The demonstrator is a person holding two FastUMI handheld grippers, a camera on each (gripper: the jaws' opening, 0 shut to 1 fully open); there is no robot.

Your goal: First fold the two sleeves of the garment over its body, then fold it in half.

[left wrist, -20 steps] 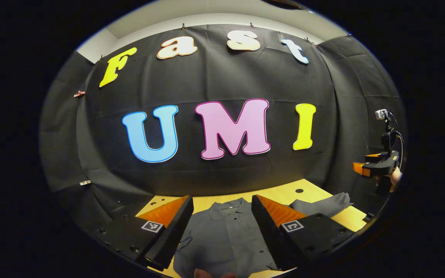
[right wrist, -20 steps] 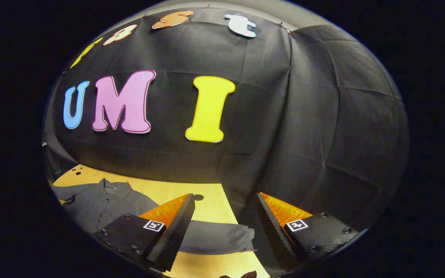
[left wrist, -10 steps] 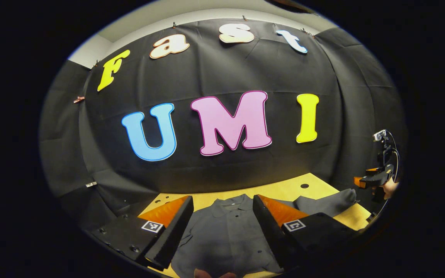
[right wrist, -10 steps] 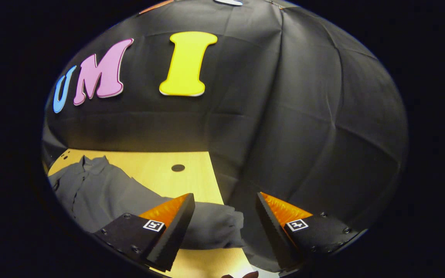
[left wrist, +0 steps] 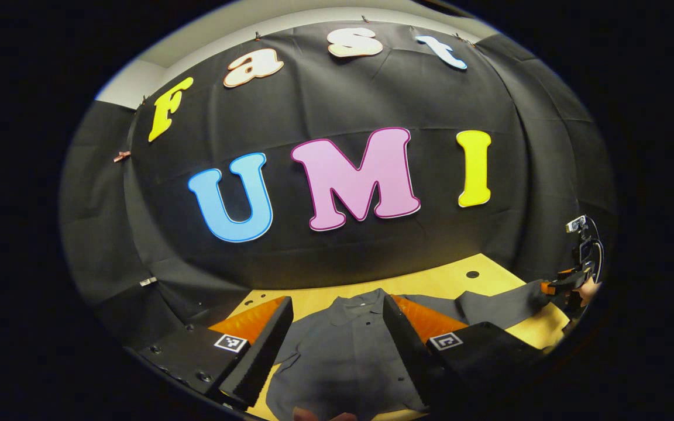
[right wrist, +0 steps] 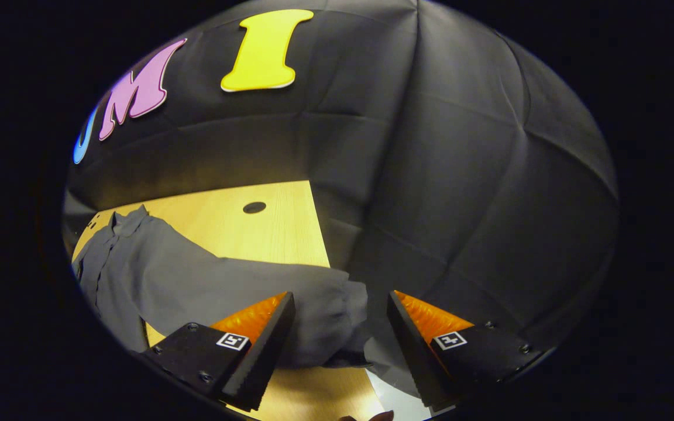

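Just one garment (two sleeves); two gripper-pairs

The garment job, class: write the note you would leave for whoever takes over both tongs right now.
Left tongs: open, empty, above the shirt body, collar facing the far wall.
Right tongs: open, cuff end of the right sleeve between its fingers, not gripped yet.
The shirt lies buttoned side up on the wooden table; this sleeve stretches out sideways to the table edge.
Done: nothing folded that I can see.
Left: close on the cuff, fold it over the body, do the other sleeve, then fold in half.
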